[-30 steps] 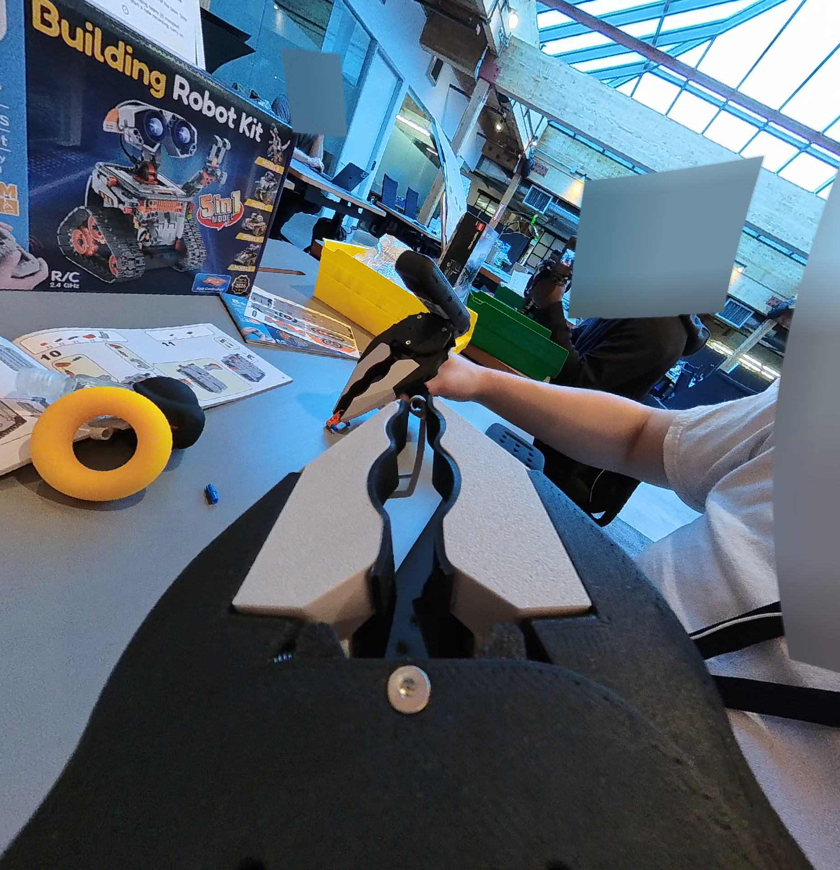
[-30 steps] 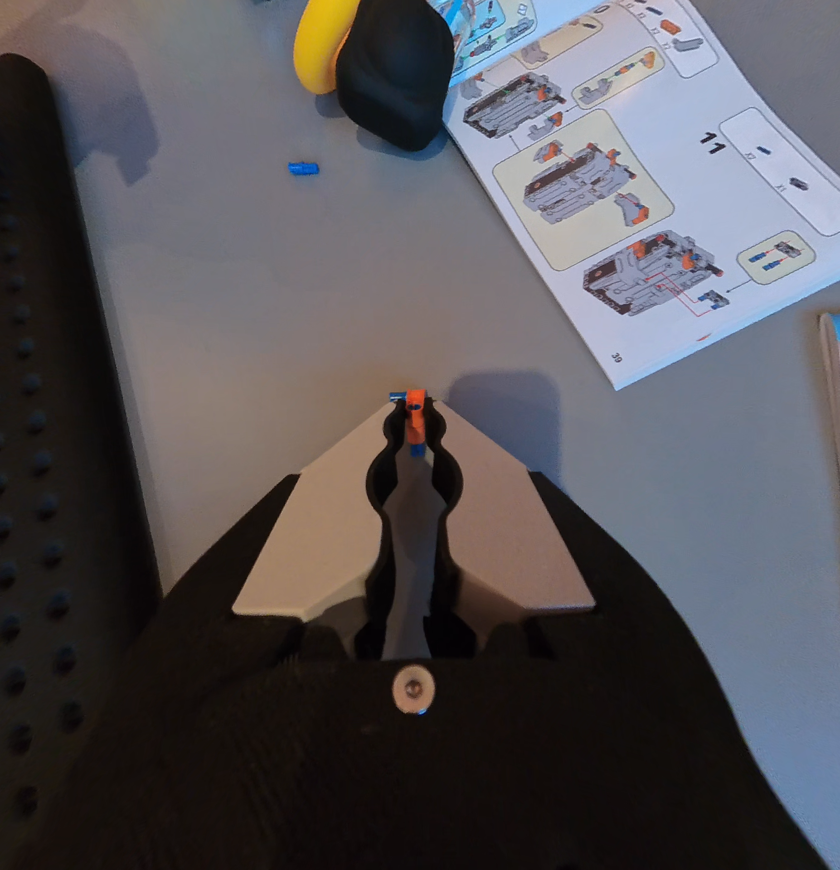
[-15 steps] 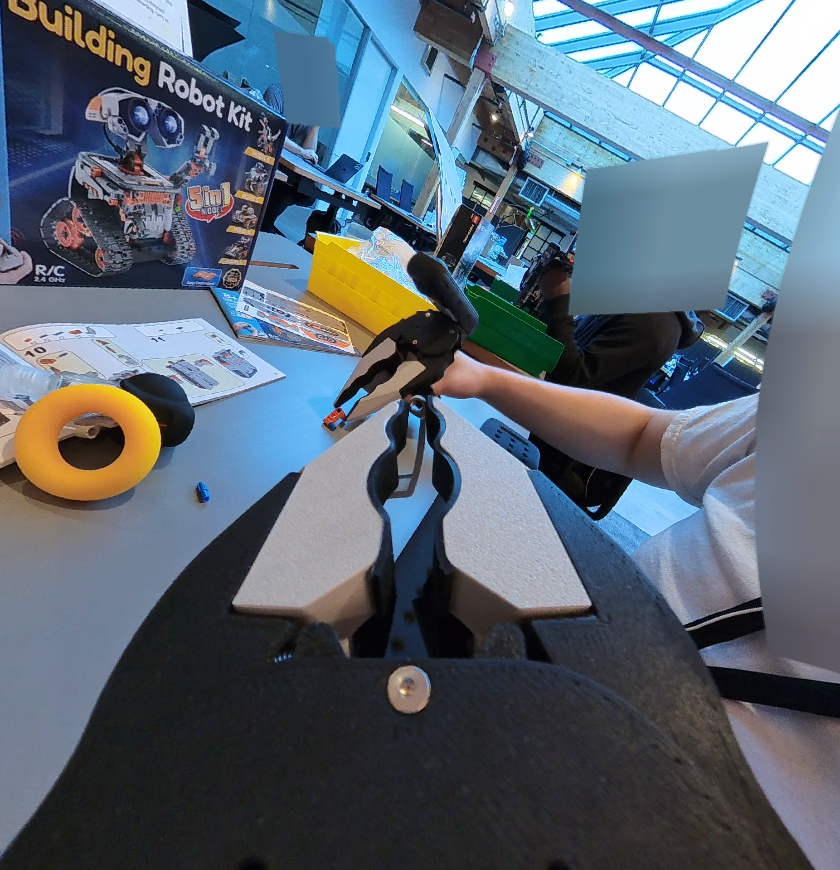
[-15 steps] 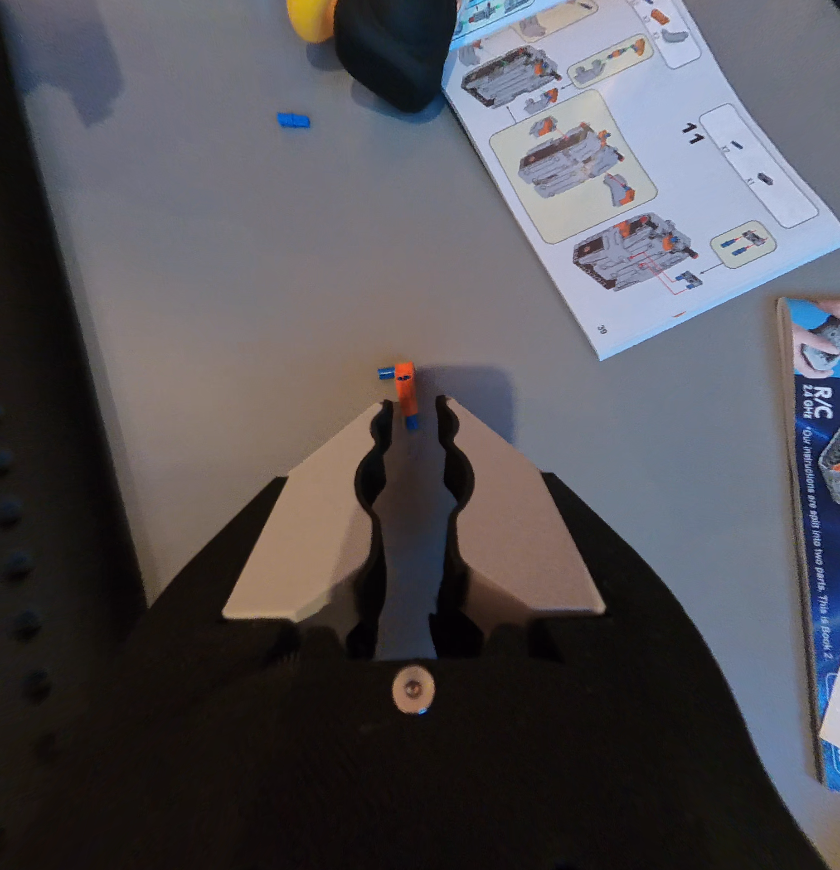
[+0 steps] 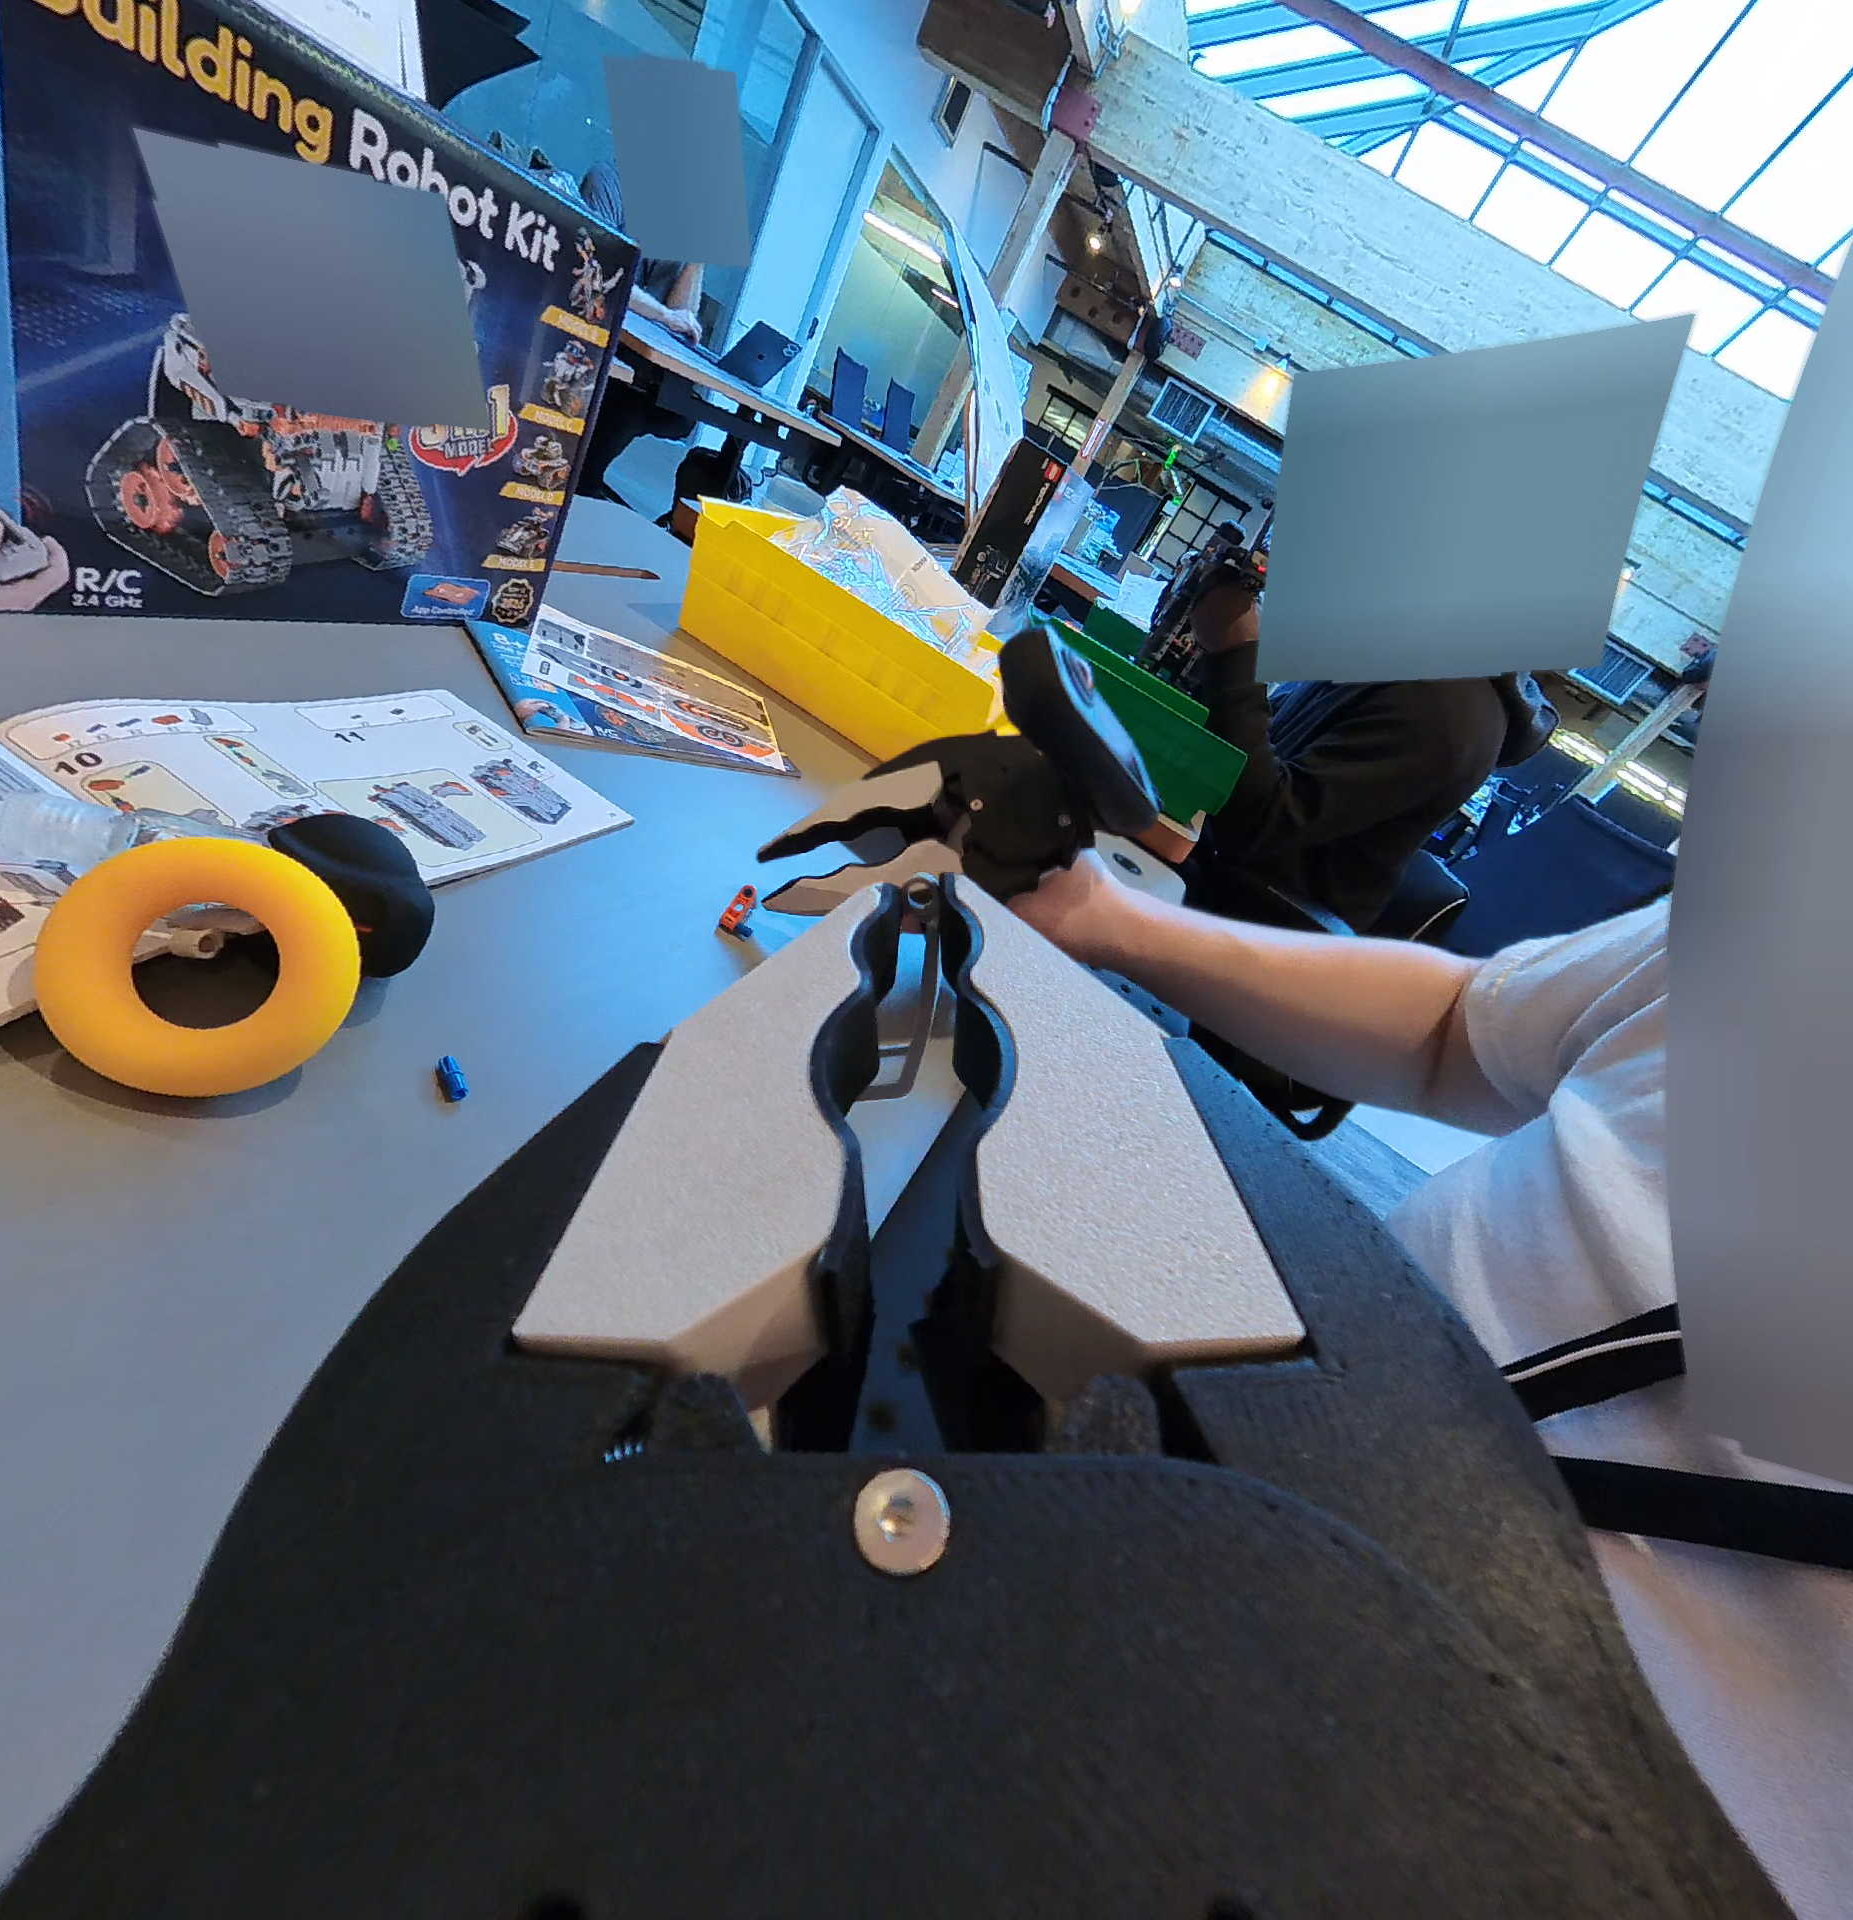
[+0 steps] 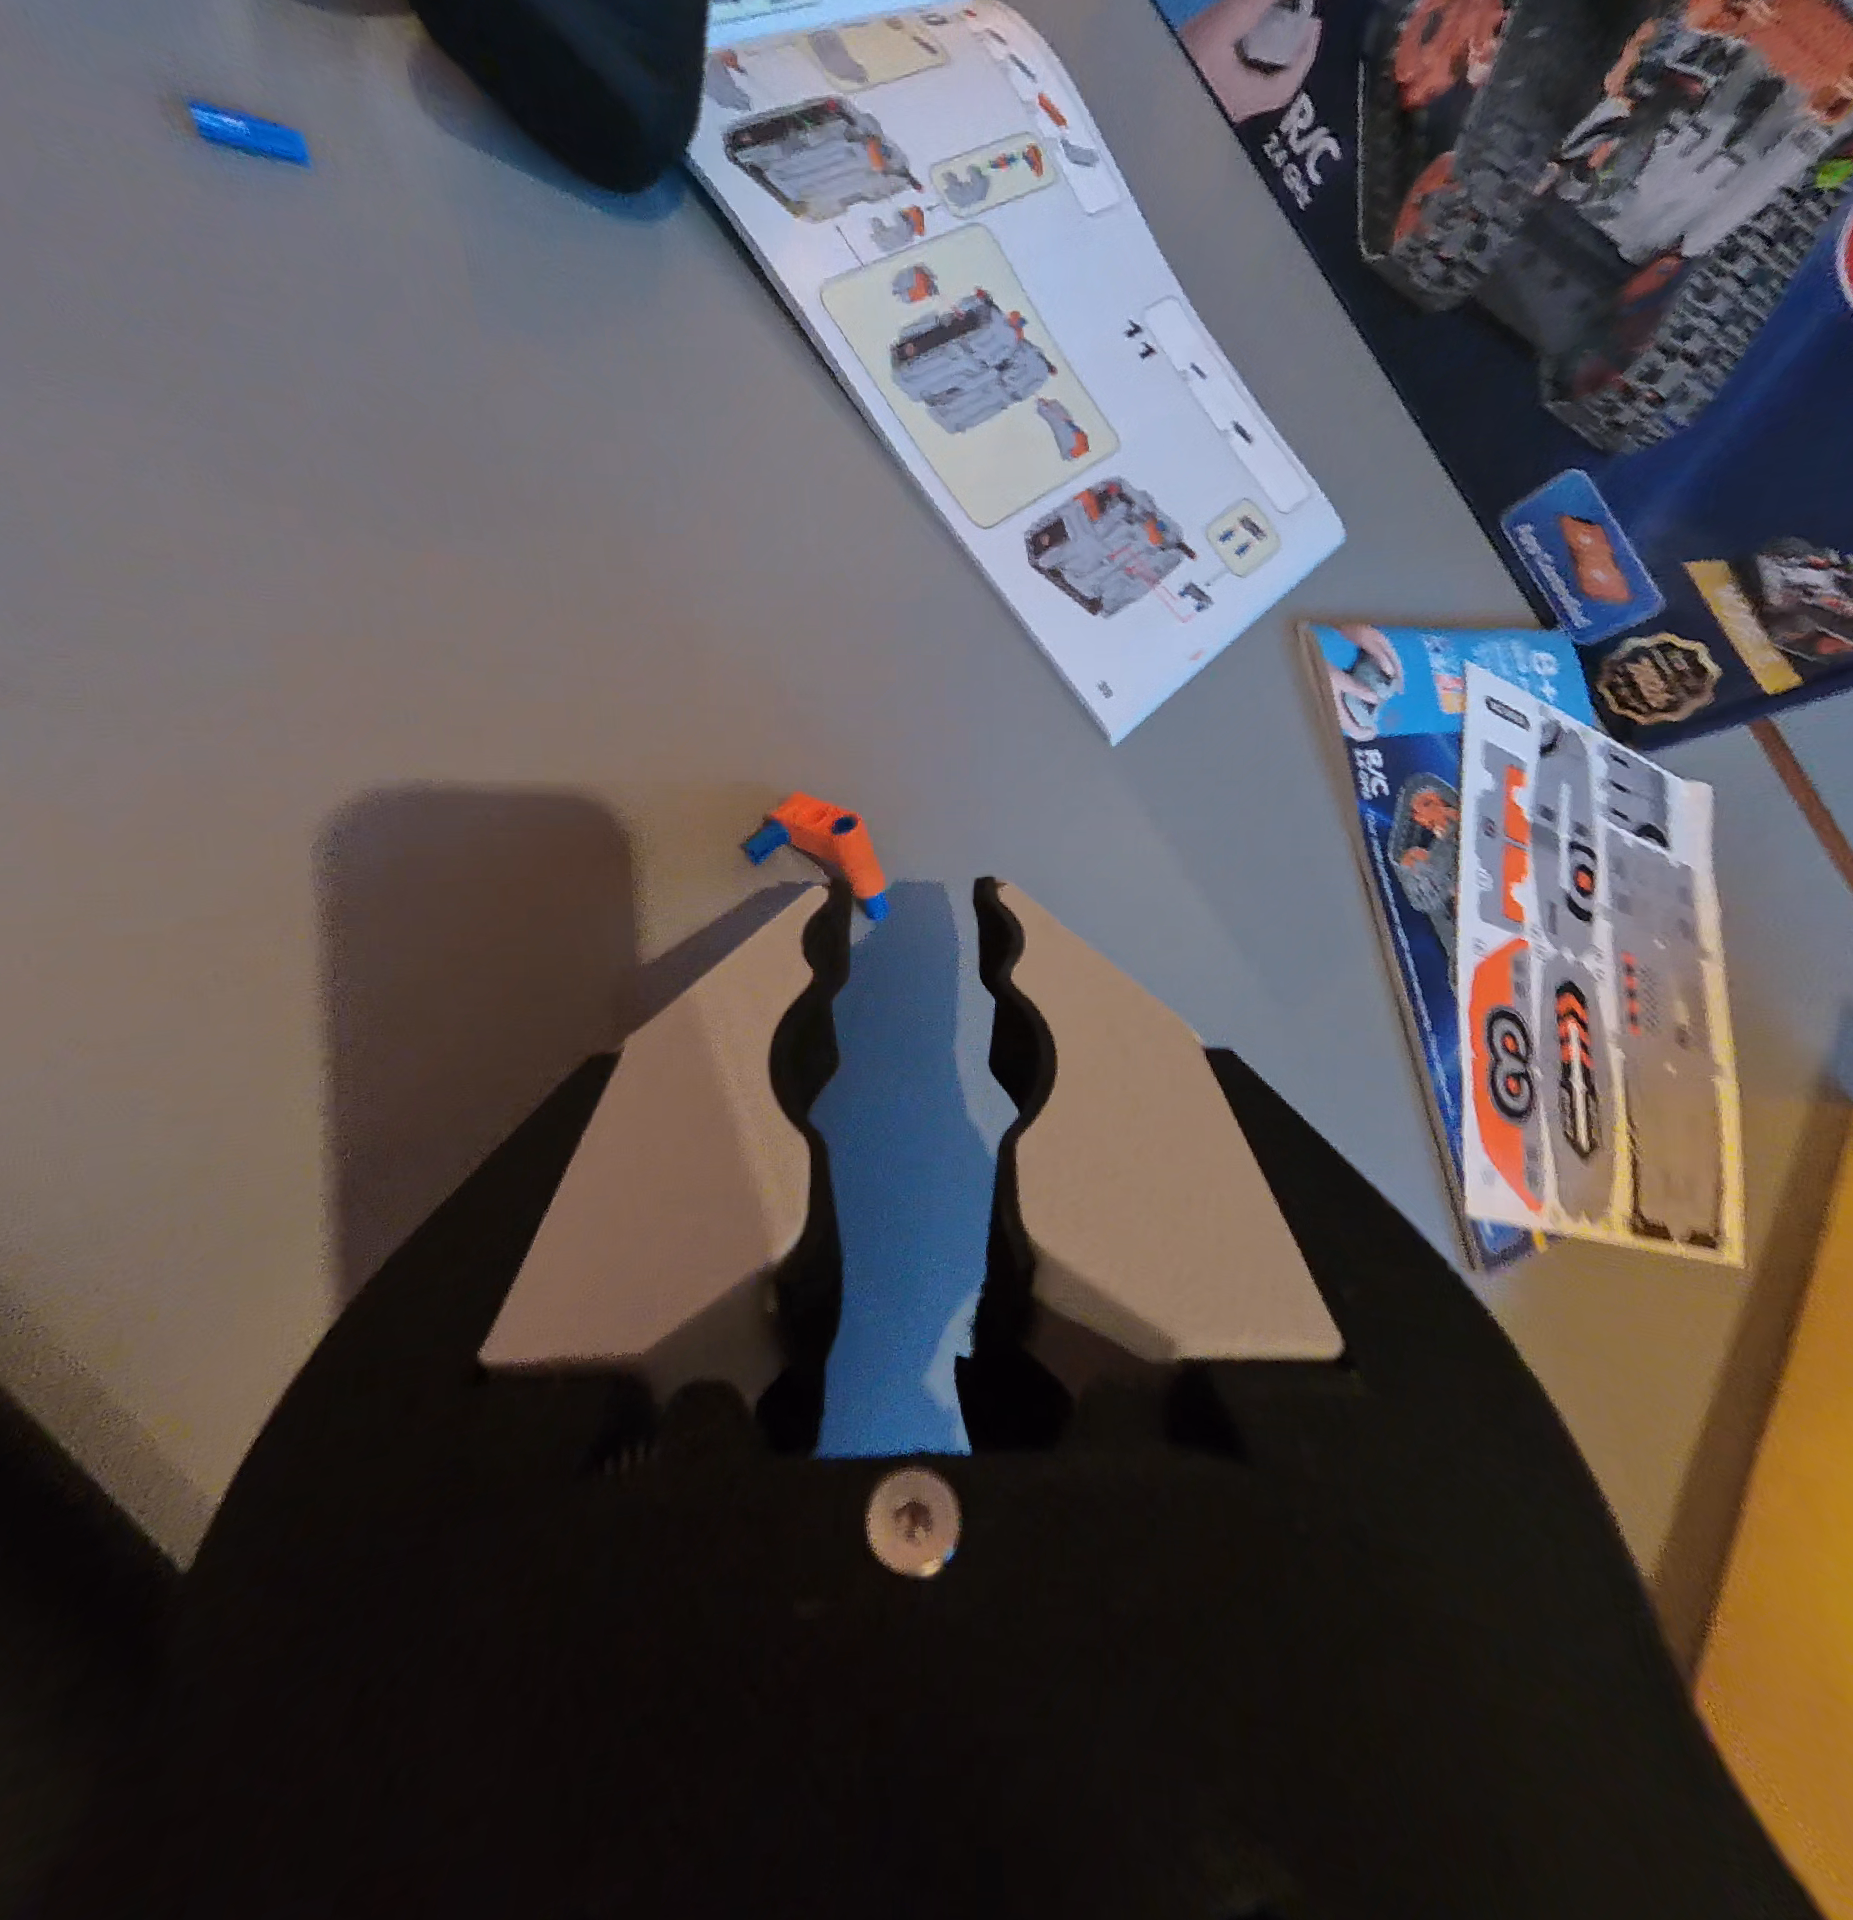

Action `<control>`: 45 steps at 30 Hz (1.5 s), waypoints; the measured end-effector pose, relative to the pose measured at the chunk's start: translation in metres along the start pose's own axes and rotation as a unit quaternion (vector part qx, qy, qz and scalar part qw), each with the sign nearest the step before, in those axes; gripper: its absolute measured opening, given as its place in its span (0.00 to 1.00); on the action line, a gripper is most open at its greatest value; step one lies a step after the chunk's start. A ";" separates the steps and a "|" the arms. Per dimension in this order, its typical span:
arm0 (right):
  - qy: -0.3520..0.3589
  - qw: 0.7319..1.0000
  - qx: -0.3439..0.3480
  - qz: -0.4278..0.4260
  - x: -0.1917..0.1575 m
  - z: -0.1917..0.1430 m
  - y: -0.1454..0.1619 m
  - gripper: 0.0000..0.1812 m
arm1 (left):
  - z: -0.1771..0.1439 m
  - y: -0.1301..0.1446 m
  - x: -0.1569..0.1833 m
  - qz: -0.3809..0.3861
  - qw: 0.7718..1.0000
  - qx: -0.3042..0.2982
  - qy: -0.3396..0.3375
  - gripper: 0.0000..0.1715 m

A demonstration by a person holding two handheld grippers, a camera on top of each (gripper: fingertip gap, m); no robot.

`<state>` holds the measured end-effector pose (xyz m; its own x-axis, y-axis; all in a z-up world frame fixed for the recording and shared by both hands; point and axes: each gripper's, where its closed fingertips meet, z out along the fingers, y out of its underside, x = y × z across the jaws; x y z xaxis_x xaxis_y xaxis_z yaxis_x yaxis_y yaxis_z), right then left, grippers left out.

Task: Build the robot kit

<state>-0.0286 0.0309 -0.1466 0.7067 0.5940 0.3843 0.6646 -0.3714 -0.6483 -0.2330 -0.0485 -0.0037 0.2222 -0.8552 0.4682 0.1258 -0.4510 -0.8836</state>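
The grey surface (image 5: 174, 1247) carries everything. At the back stands a big dark-blue kit box (image 5: 278, 499) showing a tracked toy robot (it has large lettering and badges, which I leave unread). Beside it are a yellow bin (image 5: 797, 644), an open instruction booklet (image 5: 382, 758) with numbered build steps, and a smaller leaflet (image 6: 1400, 831) with a sticker sheet on top. Nearer me lie a yellow foam-like ring (image 5: 101, 997) and a black lump (image 5: 371, 883) touching it.

My left gripper (image 5: 917, 899) has its fingers drawn nearly together, pinching a thin grey piece (image 5: 914, 997) with a ring end. My right gripper (image 6: 901, 894) hangs over the surface with its fingers well parted and nothing between them.

The small orange piece (image 6: 823, 831), with blue pegs in it, lies flat on the surface just ahead of the right gripper's left-hand fingertip. I judge it to be light, stiff, smooth plastic that would skid or twist if nudged, so the orange body is the better hold, not the pegs. A loose blue peg (image 5: 450, 1077) lies well apart, near the ring.
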 end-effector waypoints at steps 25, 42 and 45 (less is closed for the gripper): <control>-0.008 1.000 0.005 0.023 -0.014 0.017 -0.006 0.03 | -0.010 0.002 0.008 0.005 1.000 -0.005 0.012 0.03; -0.786 0.565 0.221 0.116 -0.006 -0.037 -0.175 0.03 | -0.038 -0.005 0.026 0.020 0.998 -0.020 -0.047 0.03; -0.833 0.492 0.228 0.104 -0.003 -0.050 -0.176 0.03 | -0.044 -0.006 0.030 0.024 0.998 -0.021 -0.058 0.03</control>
<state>-0.1358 0.0591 -0.0010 -0.6857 0.4788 -0.5482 0.2275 -0.5744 -0.7863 -0.2695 -0.0826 0.0151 0.3380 -0.8417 0.4210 0.0715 -0.4231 -0.9033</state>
